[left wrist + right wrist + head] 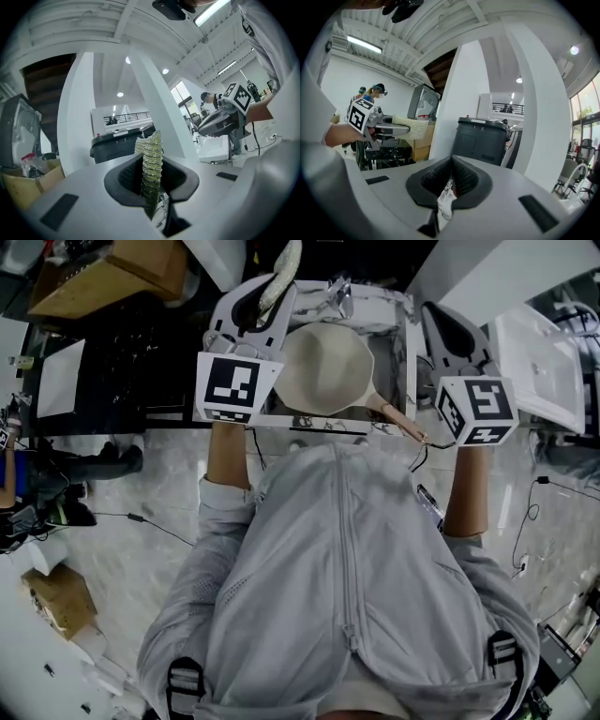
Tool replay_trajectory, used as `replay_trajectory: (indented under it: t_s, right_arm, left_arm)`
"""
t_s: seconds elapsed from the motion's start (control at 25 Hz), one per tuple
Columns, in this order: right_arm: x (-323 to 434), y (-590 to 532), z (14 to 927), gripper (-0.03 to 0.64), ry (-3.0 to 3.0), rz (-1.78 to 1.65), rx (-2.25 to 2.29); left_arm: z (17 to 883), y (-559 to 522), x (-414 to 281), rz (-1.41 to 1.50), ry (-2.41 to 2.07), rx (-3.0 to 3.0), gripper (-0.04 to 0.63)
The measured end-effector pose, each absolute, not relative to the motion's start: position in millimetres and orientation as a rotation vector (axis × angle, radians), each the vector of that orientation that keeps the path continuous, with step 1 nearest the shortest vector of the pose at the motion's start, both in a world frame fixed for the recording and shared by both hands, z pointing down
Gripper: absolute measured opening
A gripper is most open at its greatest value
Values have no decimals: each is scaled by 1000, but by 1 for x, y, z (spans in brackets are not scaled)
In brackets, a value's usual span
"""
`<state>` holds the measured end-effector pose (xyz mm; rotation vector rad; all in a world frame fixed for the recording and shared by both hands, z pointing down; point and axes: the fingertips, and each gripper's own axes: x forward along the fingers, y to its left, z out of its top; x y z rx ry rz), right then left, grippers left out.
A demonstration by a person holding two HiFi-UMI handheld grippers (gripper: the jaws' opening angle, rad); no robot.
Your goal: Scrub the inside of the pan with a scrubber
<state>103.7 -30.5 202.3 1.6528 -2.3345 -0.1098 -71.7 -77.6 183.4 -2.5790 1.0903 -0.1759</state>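
Observation:
In the head view a cream pan [323,367] with a wooden handle [398,418] lies in a white sink [405,352] in front of me. My left gripper [272,282] is over the pan's left rim, shut on a pale yellow-green mesh scrubber [283,268]. In the left gripper view the scrubber [151,150] stands upright, pinched between the dark pads [126,180]. My right gripper [439,320] hovers right of the pan, above the handle side. In its own view the right gripper [451,176] is shut with nothing held. Both point away from the pan.
Cardboard boxes [112,273] and a dark rack stand at the left. White equipment [539,367] sits at the right. Cables [141,519] trail on the marble floor. A black bin [483,138] and a white column [461,103] stand ahead of the right gripper.

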Motion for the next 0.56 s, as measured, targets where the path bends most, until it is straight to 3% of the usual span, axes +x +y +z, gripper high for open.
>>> replay_trajectory:
  t_s: [0.56]
  right_arm:
    - [99,-32,204,34,-2329,-125,1653]
  left_arm:
    - [191,-77,-75,-255,1119,-2588,71]
